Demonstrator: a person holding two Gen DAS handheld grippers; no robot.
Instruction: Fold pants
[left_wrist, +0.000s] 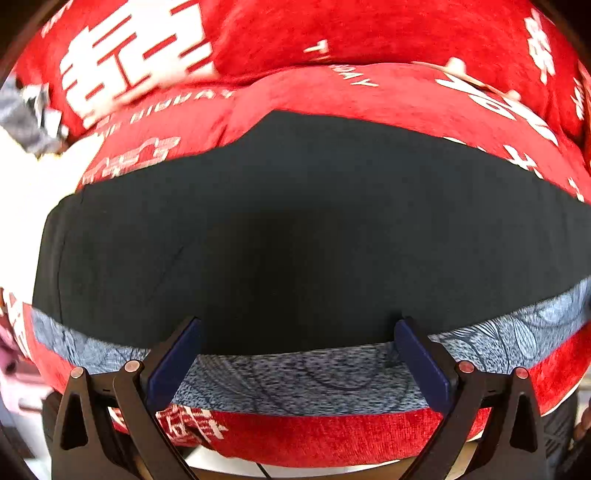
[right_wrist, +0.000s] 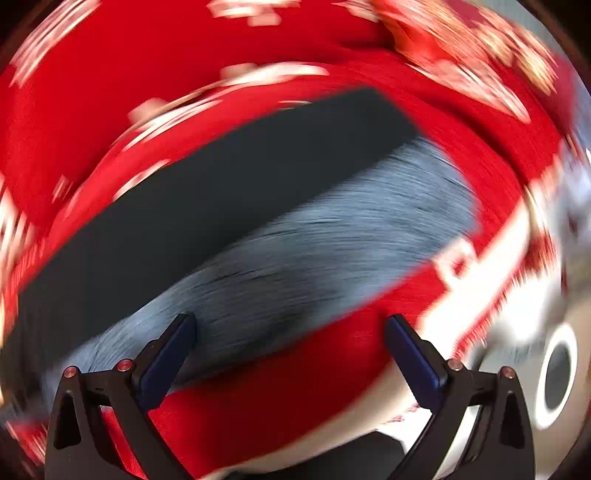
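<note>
Left wrist view: dark pants (left_wrist: 295, 221) lie flat on a red cover (left_wrist: 332, 432) printed with white characters, their near edge over a blue-grey patterned cloth (left_wrist: 303, 384). The left gripper (left_wrist: 297, 328) hovers at that edge, jaws wide apart and empty. Grey crumpled fabric (left_wrist: 26, 118) sits far left.

Right wrist view, heavily blurred: the right gripper (right_wrist: 290, 325) spreads empty jaws above the patterned cloth and red cover, pants beyond. A white-rimmed round object (right_wrist: 557, 373) shows at right.

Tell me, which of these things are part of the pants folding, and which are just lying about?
Part of the job:
- dark pants
- left hand-held gripper, open
- right hand-held gripper, open

Just lying about:
- red cover with white lettering
- blue-grey patterned cloth under the pants
- grey crumpled cloth at the far left
</note>
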